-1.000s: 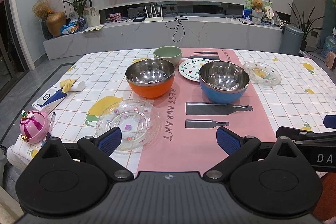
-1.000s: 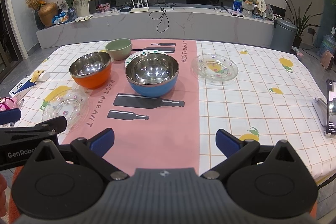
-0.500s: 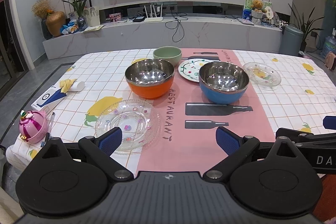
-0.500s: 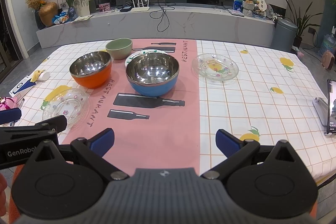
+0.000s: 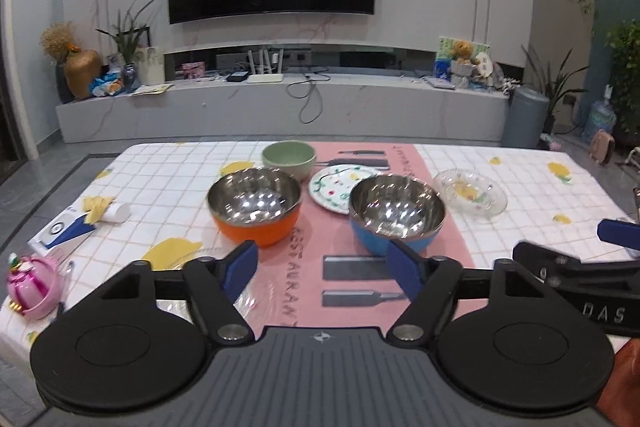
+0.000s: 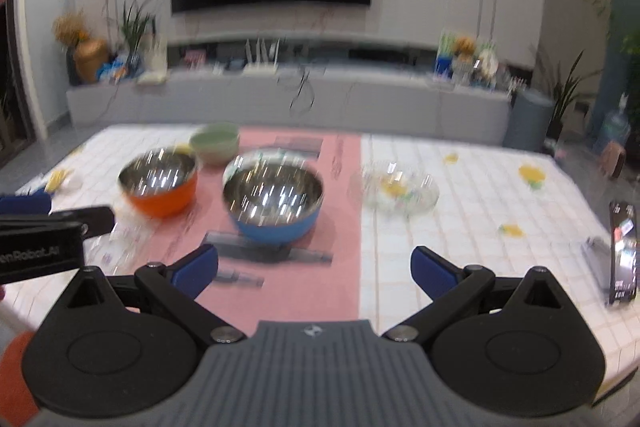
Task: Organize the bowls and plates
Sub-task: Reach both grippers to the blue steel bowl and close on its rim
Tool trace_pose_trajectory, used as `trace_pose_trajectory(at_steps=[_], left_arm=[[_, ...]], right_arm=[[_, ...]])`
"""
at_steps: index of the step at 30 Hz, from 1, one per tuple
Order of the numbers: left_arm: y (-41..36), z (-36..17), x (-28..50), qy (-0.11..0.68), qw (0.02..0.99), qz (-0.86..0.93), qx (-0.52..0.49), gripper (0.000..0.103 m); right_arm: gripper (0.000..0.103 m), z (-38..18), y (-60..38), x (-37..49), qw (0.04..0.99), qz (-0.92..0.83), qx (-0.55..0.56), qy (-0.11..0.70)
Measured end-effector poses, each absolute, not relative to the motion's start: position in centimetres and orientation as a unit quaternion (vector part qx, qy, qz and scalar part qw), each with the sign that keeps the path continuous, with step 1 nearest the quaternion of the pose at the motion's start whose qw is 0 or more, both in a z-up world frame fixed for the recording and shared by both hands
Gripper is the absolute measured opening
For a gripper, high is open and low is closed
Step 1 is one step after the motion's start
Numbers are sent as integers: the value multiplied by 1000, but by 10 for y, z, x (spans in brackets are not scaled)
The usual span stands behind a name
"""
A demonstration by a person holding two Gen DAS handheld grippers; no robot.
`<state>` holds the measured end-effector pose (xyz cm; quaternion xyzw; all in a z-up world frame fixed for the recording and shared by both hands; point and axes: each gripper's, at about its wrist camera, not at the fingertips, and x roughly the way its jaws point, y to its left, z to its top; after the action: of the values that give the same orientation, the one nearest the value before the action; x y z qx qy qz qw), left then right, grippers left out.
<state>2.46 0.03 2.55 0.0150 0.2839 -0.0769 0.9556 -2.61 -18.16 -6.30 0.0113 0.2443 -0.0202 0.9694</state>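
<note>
Bowls wait on my table.
Orange bowl (image 5: 256,209) left, blue bowl (image 5: 397,218) right; both my grippers (image 5: 322,265) (image 6: 315,269) gape, holding nothing.

I count three bowls on my worktop (image 5: 560,183): an orange bowl (image 5: 256,207), a blue bowl (image 5: 396,215) and a green bowl (image 5: 289,157). I count three plates: one patterned white plate (image 5: 332,187) and two clear glass plates, a far glass plate (image 5: 470,191) and a near glass plate (image 5: 260,301) partly hidden behind my claw.
</note>
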Motion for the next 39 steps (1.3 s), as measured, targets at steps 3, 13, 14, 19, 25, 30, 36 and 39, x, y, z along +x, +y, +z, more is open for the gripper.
trace_pose_trajectory(at_steps=[3,13,14,19,25,30,36,39], left_arm=[[1,25,38,282,955,-93,-5,74],[-13,18,94,288,954,-76,-26,70],[-14,16,101,295,952,-75,-29,70],[-10,-4,141,352,929,-80,-75,70],[-4,-35,183,419,895,-74,-132,69],[-9,-56,203,453,878,-63,-143,60],[-13,-69,213,471,867,-66,-151,41],[-17,-71,217,472,865,-75,-154,28]], right_arm=[[98,-61,-188,-12,970,-18,16,241],[71,-73,-198,65,952,-25,41,303],[71,-76,-199,74,950,-30,41,309],[70,-89,-206,113,933,-35,80,350],[62,-111,-210,156,910,-30,120,397],[53,-134,-212,185,884,-26,161,437],[37,-150,-213,199,867,-25,190,460],[26,-152,-213,201,863,-16,202,462]])
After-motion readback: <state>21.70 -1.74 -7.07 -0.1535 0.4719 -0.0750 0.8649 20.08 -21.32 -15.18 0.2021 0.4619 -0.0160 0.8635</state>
